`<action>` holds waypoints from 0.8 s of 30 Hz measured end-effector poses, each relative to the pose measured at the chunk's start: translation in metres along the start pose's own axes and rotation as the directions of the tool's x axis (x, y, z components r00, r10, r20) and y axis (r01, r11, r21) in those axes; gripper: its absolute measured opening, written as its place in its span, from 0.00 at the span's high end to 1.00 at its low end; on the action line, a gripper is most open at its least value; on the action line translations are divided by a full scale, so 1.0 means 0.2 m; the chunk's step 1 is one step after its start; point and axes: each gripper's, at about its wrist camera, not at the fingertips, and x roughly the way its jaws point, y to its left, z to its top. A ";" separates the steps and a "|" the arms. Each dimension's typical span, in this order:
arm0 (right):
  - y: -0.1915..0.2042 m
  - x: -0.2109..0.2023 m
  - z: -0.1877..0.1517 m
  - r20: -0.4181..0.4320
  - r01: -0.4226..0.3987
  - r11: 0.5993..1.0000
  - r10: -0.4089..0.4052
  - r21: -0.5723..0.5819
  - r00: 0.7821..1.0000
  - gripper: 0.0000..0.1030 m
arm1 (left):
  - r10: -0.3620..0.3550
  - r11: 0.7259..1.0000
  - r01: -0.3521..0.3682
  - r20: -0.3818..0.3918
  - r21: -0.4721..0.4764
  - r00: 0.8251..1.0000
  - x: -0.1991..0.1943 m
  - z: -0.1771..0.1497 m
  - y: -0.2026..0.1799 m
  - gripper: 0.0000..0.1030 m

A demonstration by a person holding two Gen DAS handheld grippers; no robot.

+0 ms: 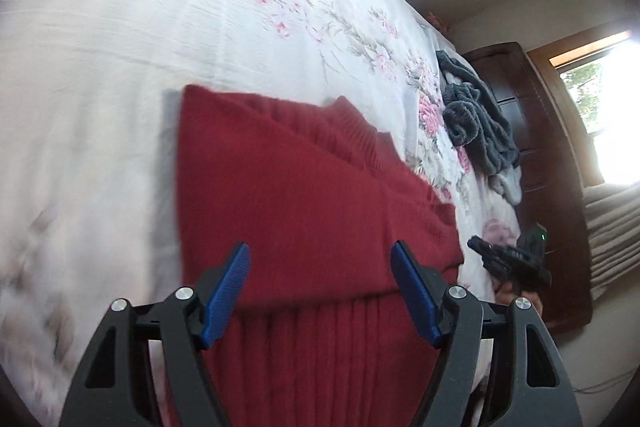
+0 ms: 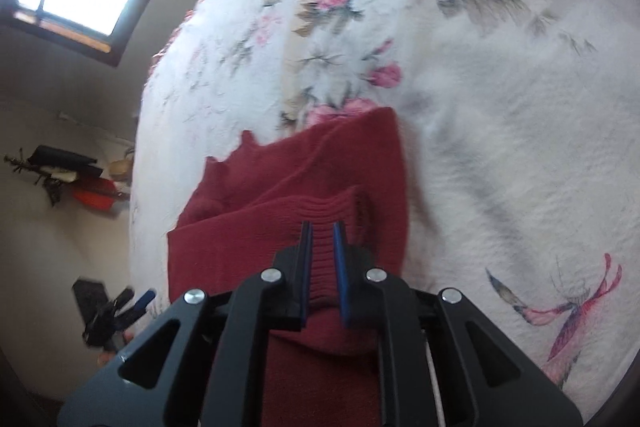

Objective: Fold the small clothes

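My right tool (image 2: 322, 227) is pinched on the red sweater (image 2: 304, 179) on the bed (image 2: 500, 131); my left tool (image 1: 320, 259) is wide apart above it

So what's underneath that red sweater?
The red sweater lies on a white bedspread printed with pink flowers, which shows all around it. Whatever sits directly beneath the knit is covered. The right gripper pinches its ribbed edge; the left gripper is open.
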 end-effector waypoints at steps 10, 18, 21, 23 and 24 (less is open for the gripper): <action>-0.21 0.27 -0.04 -0.089 -0.091 0.990 0.100 0.107 0.991 0.97 | -0.066 0.981 0.056 -0.046 -0.187 0.997 0.24 0.06 0.26 0.32; -0.15 0.22 -0.18 -0.110 -0.118 0.992 0.123 0.053 0.986 0.96 | -0.066 0.994 0.055 -0.112 -0.090 0.992 0.18 -0.09 0.20 0.32; -0.17 0.21 -0.20 -0.095 -0.115 0.989 0.124 0.093 0.988 0.97 | -0.066 0.987 0.050 -0.106 -0.152 0.992 0.18 -0.11 0.26 0.34; -0.11 0.12 -0.23 -0.063 -0.149 0.985 0.155 0.086 0.986 0.82 | -0.109 0.984 0.100 -0.059 -0.149 0.992 0.07 -0.14 0.21 0.33; -0.09 0.07 -0.26 -0.052 -0.178 0.981 0.182 0.081 0.982 0.81 | -0.134 0.982 0.126 -0.047 -0.140 0.990 0.03 -0.16 0.20 0.32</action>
